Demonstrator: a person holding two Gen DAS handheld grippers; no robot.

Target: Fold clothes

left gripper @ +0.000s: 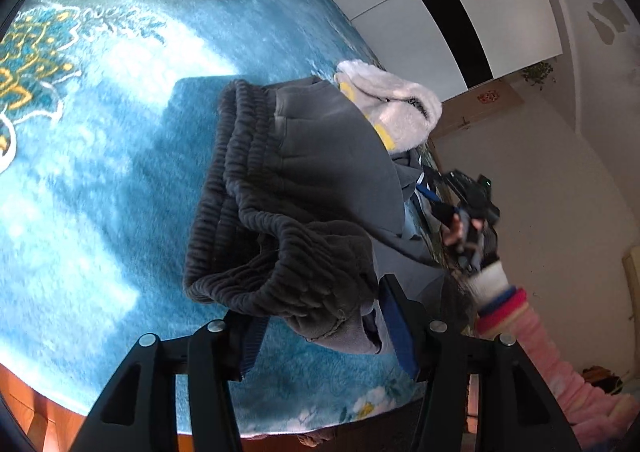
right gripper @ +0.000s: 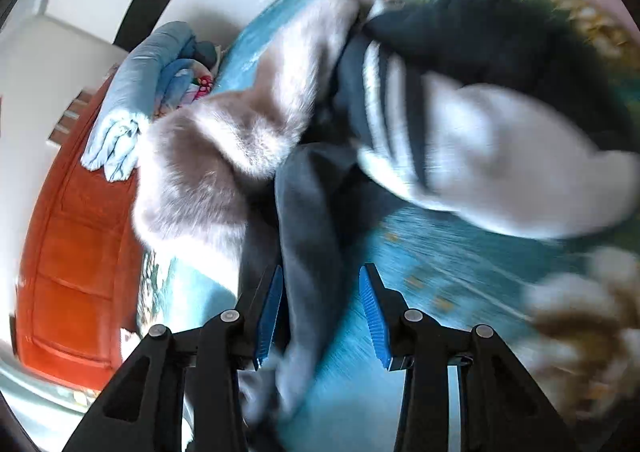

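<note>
Dark grey fleece trousers (left gripper: 296, 188) lie bunched on the teal floral blanket (left gripper: 100, 172), ribbed waistband to the left. My left gripper (left gripper: 324, 328) is open, and the trousers' near edge lies between its blue pads (left gripper: 400, 332). My right gripper (right gripper: 320, 308) is open, and a grey strip of the trousers (right gripper: 308, 220) runs between its fingers. In the left wrist view the right gripper (left gripper: 468, 212) is at the right by the blanket's edge. A white fluffy garment (left gripper: 396, 100) lies beyond the trousers, and it also shows in the right wrist view (right gripper: 224, 156). The right wrist view is blurred.
A dark garment with white stripes (right gripper: 384, 104) lies beside the fluffy one. Folded blue bedding (right gripper: 140, 92) is piled at the bed's far end. An orange wooden bed frame (right gripper: 68, 244) borders the blanket. A white and black wardrobe (left gripper: 440, 12) stands behind.
</note>
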